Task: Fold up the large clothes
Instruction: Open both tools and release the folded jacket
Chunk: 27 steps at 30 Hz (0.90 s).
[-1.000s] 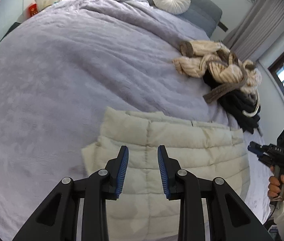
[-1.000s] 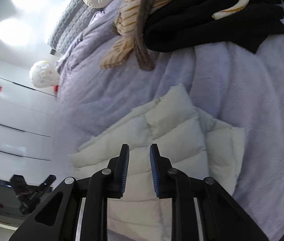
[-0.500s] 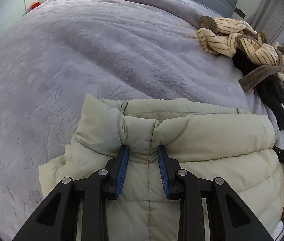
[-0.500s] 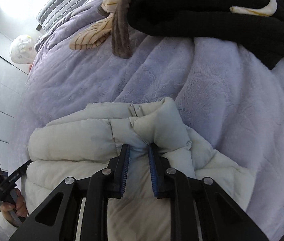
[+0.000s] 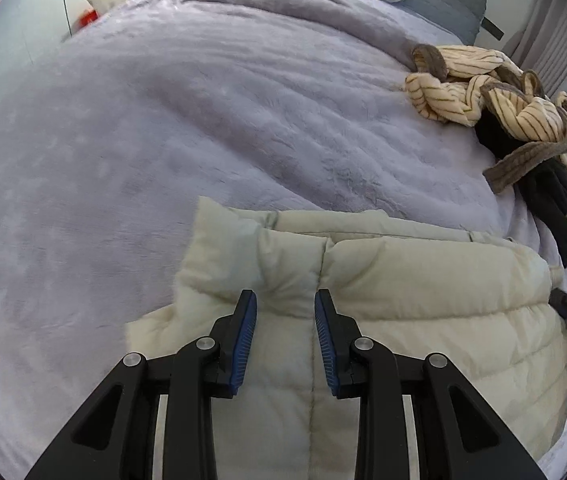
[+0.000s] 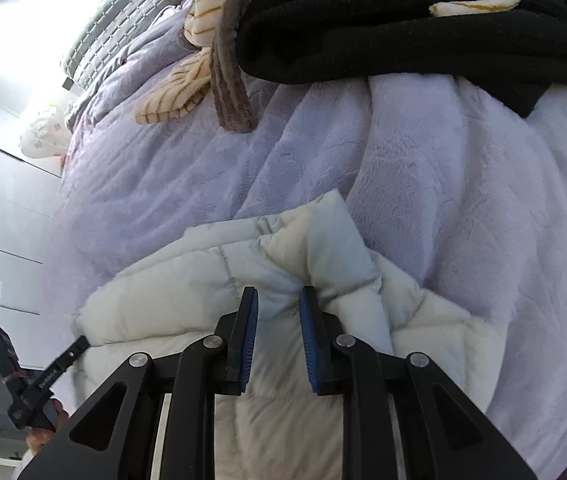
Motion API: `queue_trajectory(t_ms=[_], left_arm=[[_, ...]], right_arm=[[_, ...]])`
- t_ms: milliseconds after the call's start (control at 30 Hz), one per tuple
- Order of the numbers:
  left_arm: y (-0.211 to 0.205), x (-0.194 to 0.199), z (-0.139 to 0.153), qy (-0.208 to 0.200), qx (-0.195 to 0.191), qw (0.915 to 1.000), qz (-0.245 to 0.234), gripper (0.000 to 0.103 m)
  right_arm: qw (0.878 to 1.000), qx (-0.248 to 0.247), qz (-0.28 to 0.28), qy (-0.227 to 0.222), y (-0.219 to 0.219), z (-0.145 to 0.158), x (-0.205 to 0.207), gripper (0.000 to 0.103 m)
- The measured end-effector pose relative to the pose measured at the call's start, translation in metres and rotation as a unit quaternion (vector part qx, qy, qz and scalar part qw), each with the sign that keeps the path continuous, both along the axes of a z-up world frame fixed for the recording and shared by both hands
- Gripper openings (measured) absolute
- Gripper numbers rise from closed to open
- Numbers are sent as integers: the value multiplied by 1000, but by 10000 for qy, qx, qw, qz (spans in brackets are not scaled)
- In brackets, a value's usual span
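Both grippers lower than before, left gripper (image 5: 285, 300) and right gripper (image 6: 278, 296) seemingly clamped on puffer jacket (image 5: 403, 280) fold near bed (image 5: 163, 140) edge, open blanket beyond, right jaws just widening slightly.

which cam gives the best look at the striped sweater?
Left wrist. It shows most of the striped sweater bunched at the bed's far right, lying over the black clothes. The right wrist view catches only a sleeve end and a grey strip at the top edge; the rest is cropped.

A cream quilted jacket (image 5: 383, 280) was seen on a lilac bedspread (image 5: 163, 120); a brown-striped cream garment (image 5: 483, 92) lay upper right over black clothing (image 6: 403, 20).
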<state>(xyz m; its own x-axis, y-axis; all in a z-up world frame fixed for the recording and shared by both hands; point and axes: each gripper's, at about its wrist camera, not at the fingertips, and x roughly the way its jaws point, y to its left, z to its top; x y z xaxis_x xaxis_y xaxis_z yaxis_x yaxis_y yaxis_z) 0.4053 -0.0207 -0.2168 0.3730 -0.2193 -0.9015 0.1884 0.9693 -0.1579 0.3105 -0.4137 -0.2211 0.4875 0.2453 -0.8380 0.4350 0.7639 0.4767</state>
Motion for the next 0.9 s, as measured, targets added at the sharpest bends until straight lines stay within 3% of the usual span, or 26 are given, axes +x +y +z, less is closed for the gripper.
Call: queue_trajectory(t_ms=[33,100,133,167,400,600,700,867,900], left_arm=[[3,-6,7,-39,74,10000,-29,34],[10,-16,17,-110,105,9999,18,100],[15,-22,22,-205,101,9997,78,103],[20,-30,29,-330,71,9994,108,103],[35,-62,38,-130,201,9995,185,103],[41,-96,48,-93,166,9998,100,103],[41,-113,47,59,227,9997,17,103],[48,-140,37,371,281,9989,15,103],[50,-145,34,412,294,9987,43,103]], right_arm=[[10000,71,-23,-35,0,4,-4,25],[9997,211,-59,-78,2,13,-13,30],[9996,256,-66,-107,4,16,-16,32],[9995,291,-66,-129,6,19,-19,33],[9988,450,-72,-179,18,42,-50,34],[9981,590,-69,-182,31,51,-79,43],[9969,755,-65,-190,40,52,-101,53],[9954,950,-71,-57,50,47,-136,55],[9952,976,-88,-45,51,45,-140,60]])
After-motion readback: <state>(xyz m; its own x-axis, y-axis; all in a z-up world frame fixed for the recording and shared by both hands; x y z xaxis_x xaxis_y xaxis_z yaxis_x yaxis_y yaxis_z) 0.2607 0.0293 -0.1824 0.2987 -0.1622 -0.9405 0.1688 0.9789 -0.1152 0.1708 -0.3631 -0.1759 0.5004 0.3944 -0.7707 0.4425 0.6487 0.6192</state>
